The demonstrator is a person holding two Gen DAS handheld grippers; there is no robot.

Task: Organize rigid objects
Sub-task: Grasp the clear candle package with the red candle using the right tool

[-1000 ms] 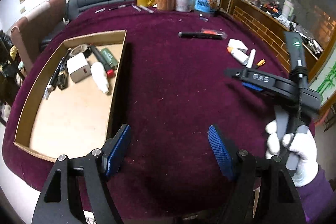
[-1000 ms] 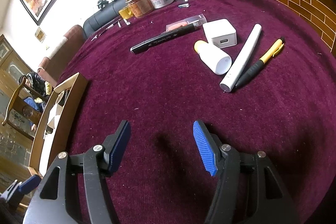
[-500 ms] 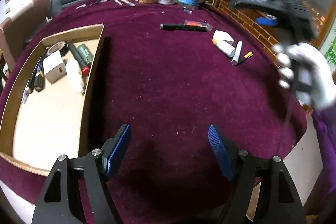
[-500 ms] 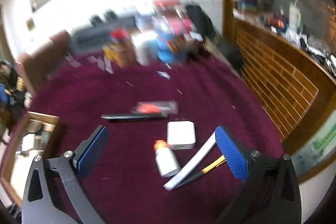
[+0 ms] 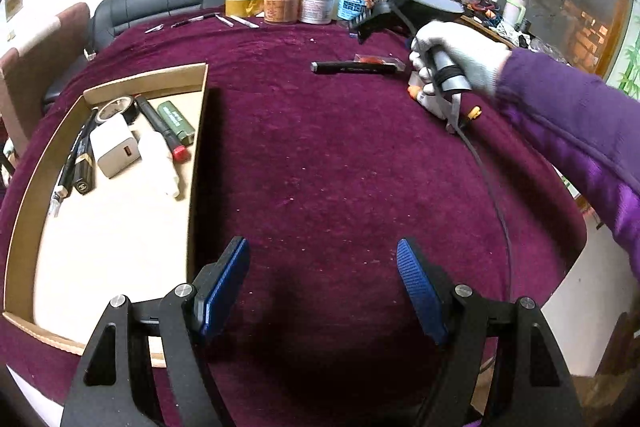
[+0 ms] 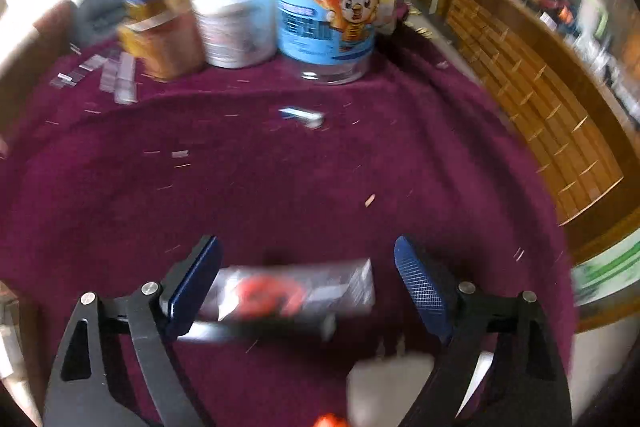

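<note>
On the purple tablecloth (image 6: 320, 179), your right claw (image 6: 308, 283) gapes wide, just closing slightly, over a clear packet (image 6: 292, 293); your left claw (image 5: 322, 291) hangs apart, empty.

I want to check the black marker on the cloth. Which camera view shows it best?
The left wrist view: the black marker lies sharp and whole on the cloth, beside the gloved hand. The right wrist view shows it only blurred, partly hidden behind a clear packet.

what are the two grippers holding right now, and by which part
Nothing. The left gripper hangs open above bare cloth. The right gripper is open over a clear packet, its pads apart from it.
</note>
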